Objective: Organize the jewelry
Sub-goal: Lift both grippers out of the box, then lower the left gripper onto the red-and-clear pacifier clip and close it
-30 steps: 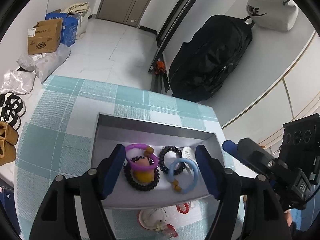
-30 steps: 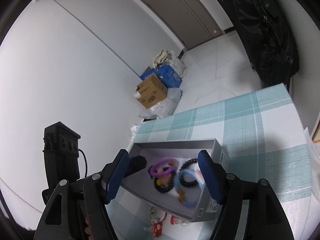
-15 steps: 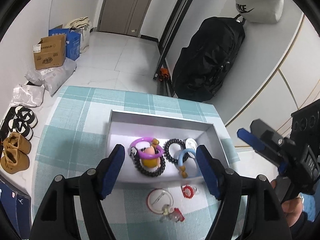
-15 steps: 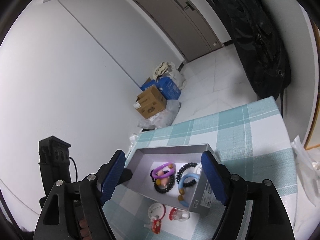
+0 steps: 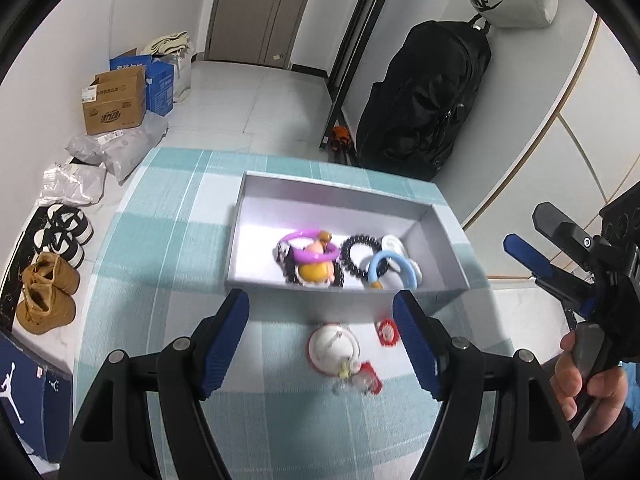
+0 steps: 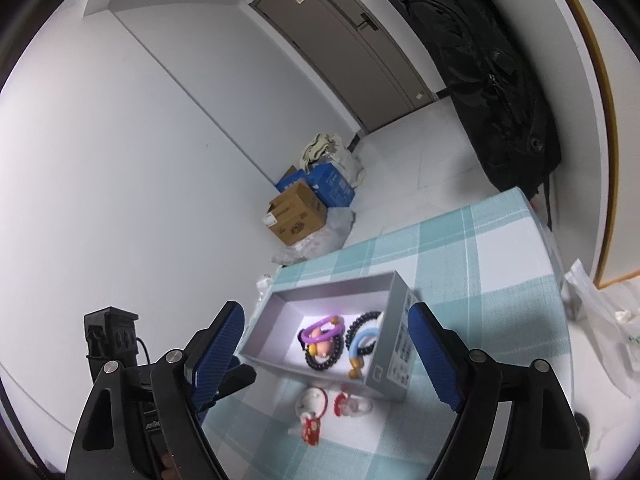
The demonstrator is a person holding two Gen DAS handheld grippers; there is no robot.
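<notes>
A grey open box (image 5: 336, 189) sits on the checked cloth. In it lie a purple ring (image 5: 308, 249), a light blue ring (image 5: 390, 270), a black beaded bracelet (image 5: 358, 254) and a yellow toy (image 5: 314, 273). On the cloth in front of the box lie a white round badge (image 5: 332, 346), a small red disc (image 5: 387, 332) and a red charm (image 5: 367, 378). My left gripper (image 5: 320, 300) hangs open and empty above the box's near wall. My right gripper (image 6: 326, 314) holds nothing and its jaws are opening; the box (image 6: 396, 344) shows between its fingers, farther off.
The table's far edge drops to a tiled floor with cardboard boxes (image 5: 114, 102), shoes (image 5: 48, 292) and a black bag (image 5: 424, 96). A hand (image 5: 588, 376) holds the right gripper at the table's right side. A plastic bag (image 6: 608, 320) lies past the table's right edge.
Both grippers have drawn back from the box, so it looks smaller and farther. The badge and red pieces on the cloth have come fully into view. The right jaws stand wider.
</notes>
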